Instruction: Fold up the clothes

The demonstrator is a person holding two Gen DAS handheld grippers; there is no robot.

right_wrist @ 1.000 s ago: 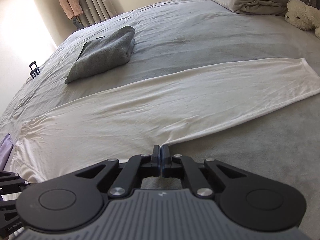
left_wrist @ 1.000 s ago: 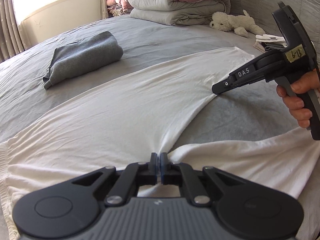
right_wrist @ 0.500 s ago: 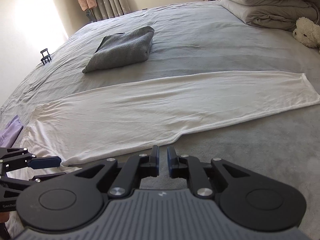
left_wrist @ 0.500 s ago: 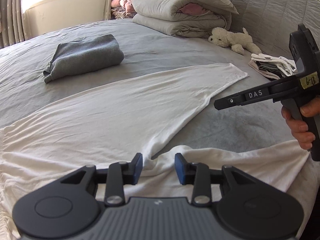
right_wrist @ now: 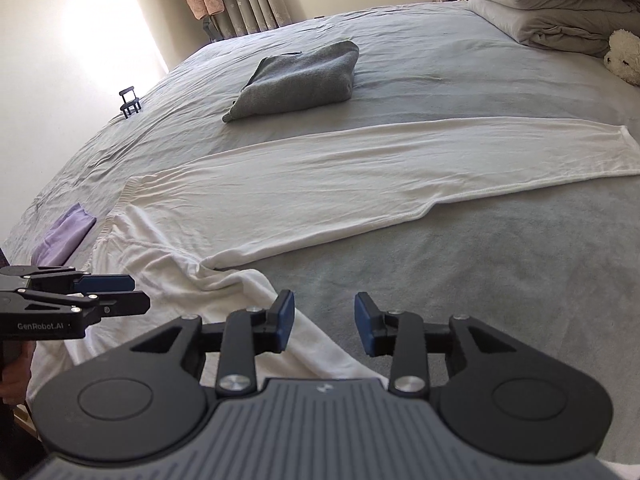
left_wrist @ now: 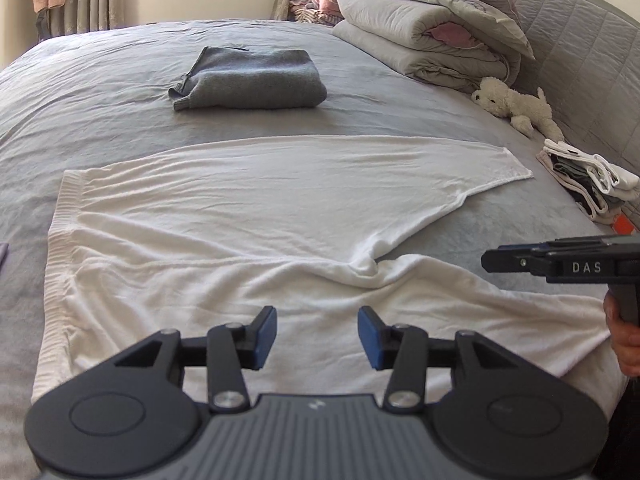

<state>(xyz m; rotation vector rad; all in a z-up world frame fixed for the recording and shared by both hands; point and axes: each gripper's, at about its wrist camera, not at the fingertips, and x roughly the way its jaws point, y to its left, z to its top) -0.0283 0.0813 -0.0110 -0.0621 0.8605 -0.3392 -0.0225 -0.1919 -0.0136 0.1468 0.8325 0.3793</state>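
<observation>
On my left wrist view, my left gripper (left_wrist: 317, 334) hangs over the near part of the white trousers (left_wrist: 248, 216), its jaws having just been opening; the blue pads stand apart with only loose cloth below them and nothing pinched. The trousers lie spread on the grey bed (left_wrist: 100, 92), waistband to the left, one leg running flat toward the right, the nearer leg rumpled under my fingers. Beyond them sits a folded grey sweater (left_wrist: 252, 80), well apart from the trousers. At the right edge I see my right gripper (left_wrist: 560, 264) side on, held by a hand (left_wrist: 624, 344) above the bed; from this side I cannot judge its gap. Behind are stacked quilts (left_wrist: 432, 36), a plush toy (left_wrist: 516, 108) and a small clothes pile (left_wrist: 588, 180) by the headboard. On my right wrist view, the right gripper (right_wrist: 324, 326) has also just been opening; its pads stand apart, the left one over the edge of the near trouser leg (right_wrist: 280, 312), the right one over bare bed (right_wrist: 500, 280), gripping nothing. The far leg (right_wrist: 380, 176) lies flat and straight. My left gripper (right_wrist: 108, 294) shows at the left edge, over the rumpled cloth. A purple cloth (right_wrist: 64, 236) lies near the waistband, and the sweater (right_wrist: 300, 80) sits farther back.
</observation>
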